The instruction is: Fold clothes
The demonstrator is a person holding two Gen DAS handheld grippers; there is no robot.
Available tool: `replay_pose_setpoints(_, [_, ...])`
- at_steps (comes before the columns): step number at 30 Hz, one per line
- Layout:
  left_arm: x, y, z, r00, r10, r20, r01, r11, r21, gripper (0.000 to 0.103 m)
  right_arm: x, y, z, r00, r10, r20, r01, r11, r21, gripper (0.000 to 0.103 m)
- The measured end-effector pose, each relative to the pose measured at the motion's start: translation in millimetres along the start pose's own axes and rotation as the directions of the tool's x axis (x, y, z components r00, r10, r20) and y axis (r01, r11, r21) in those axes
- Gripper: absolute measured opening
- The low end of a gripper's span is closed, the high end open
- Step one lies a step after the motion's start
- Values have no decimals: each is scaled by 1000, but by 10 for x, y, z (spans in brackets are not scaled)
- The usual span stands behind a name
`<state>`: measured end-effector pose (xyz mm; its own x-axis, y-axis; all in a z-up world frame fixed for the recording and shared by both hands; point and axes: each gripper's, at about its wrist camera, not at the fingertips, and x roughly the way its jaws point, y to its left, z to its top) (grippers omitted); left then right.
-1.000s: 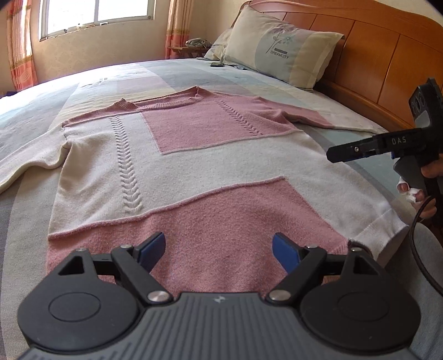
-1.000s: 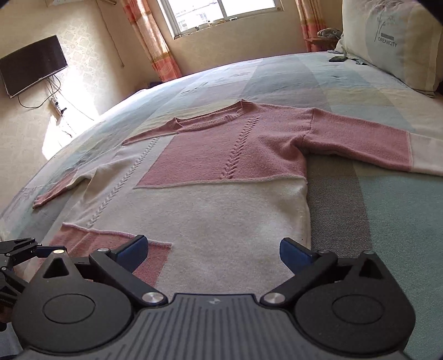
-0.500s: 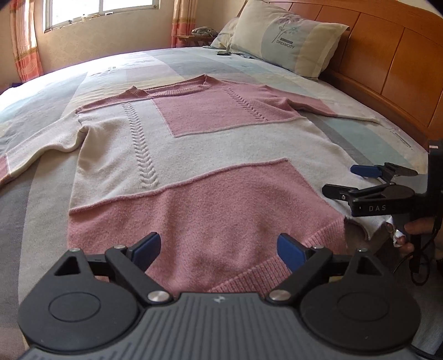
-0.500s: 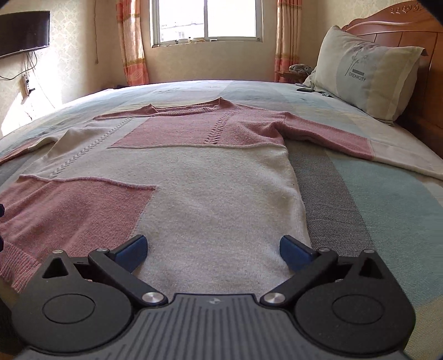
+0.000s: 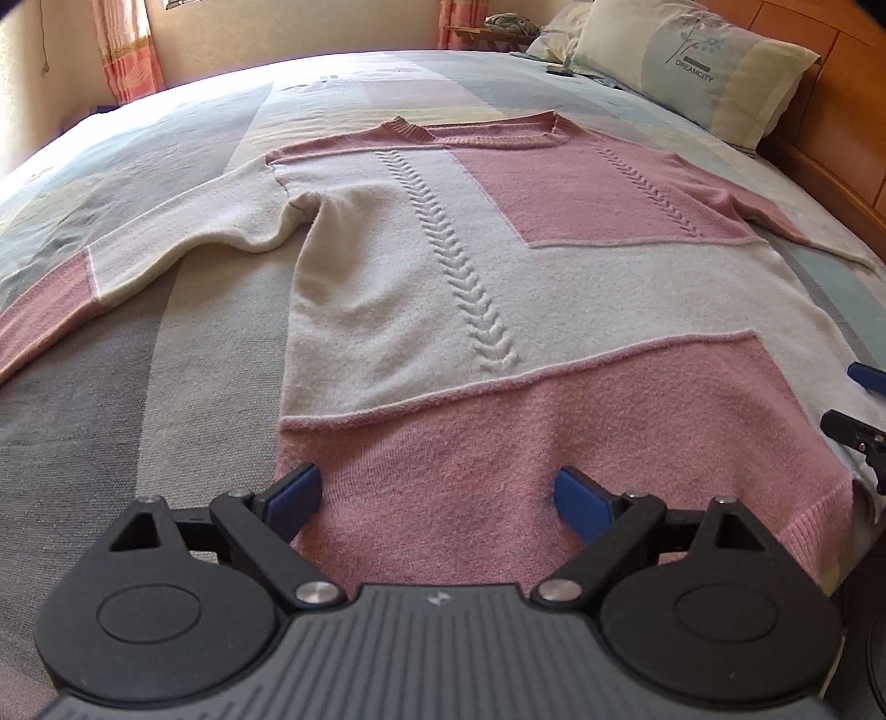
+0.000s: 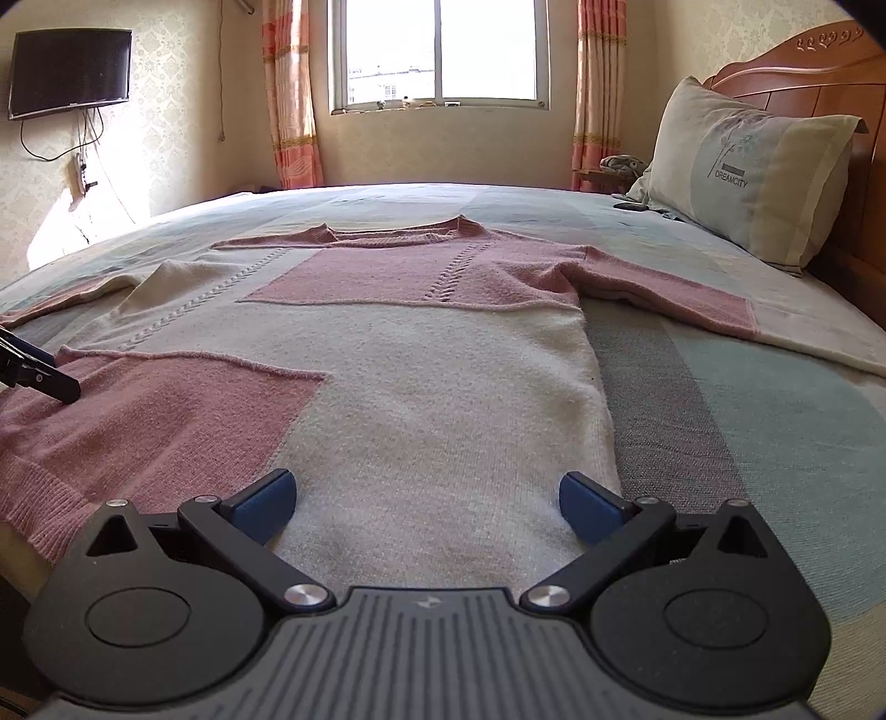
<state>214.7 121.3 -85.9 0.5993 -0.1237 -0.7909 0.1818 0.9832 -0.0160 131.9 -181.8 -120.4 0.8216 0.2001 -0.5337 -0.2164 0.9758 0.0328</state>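
Observation:
A pink and cream knitted sweater [image 5: 498,310] lies flat on the bed, front up, sleeves spread to both sides; it also shows in the right wrist view [image 6: 421,376]. My left gripper [image 5: 437,495] is open and empty, low over the pink hem at the sweater's left bottom corner. My right gripper [image 6: 426,501] is open and empty, low over the cream hem near the sweater's right bottom corner. The right gripper's fingers [image 5: 855,432] show at the right edge of the left wrist view. The left gripper's finger [image 6: 39,379] shows at the left edge of the right wrist view.
The bed [image 5: 210,354] has a striped grey and pale blue cover. A pillow [image 6: 747,171] leans on the wooden headboard [image 6: 864,88] at the right. A window [image 6: 437,50] with curtains is at the far wall, a wall television [image 6: 69,72] at the left.
Both grippers have dropped lower and closer to the sweater's bottom hem. The left gripper has shifted left towards the hem's left corner. Both stay open.

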Motion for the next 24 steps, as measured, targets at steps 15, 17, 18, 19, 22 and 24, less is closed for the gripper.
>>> replay_pose_setpoints(15, [-61, -396, 251, 930, -349, -113, 366, 869, 333, 91, -31, 2, -24, 1000, 5, 3, -5, 1000, -6, 103])
replay_pose_setpoints(17, [-97, -255, 304, 934, -340, -111, 357, 872, 335, 91, -32, -1, -19, 1000, 7, 1, -7, 1000, -5, 103])
replay_pose_setpoints(18, [-120, -199, 321, 937, -331, -110, 349, 872, 342, 91, -38, -3, -5, 1000, 11, -7, -11, 1000, -10, 103])
replay_pose_setpoints(19, [-146, -141, 338, 941, -320, -111, 338, 871, 357, 91, -62, -11, 36, 999, 29, -25, -29, 999, -13, 103])
replay_pose_setpoints(22, [-212, -50, 364, 942, -309, -128, 334, 845, 419, 91, -181, -36, 229, 988, 152, -33, -154, 987, -37, 103])
replay_pose_setpoints(24, [-196, -53, 402, 943, -305, -133, 332, 823, 460, 91, -272, -19, 412, 966, 258, -10, -258, 961, -96, 103])
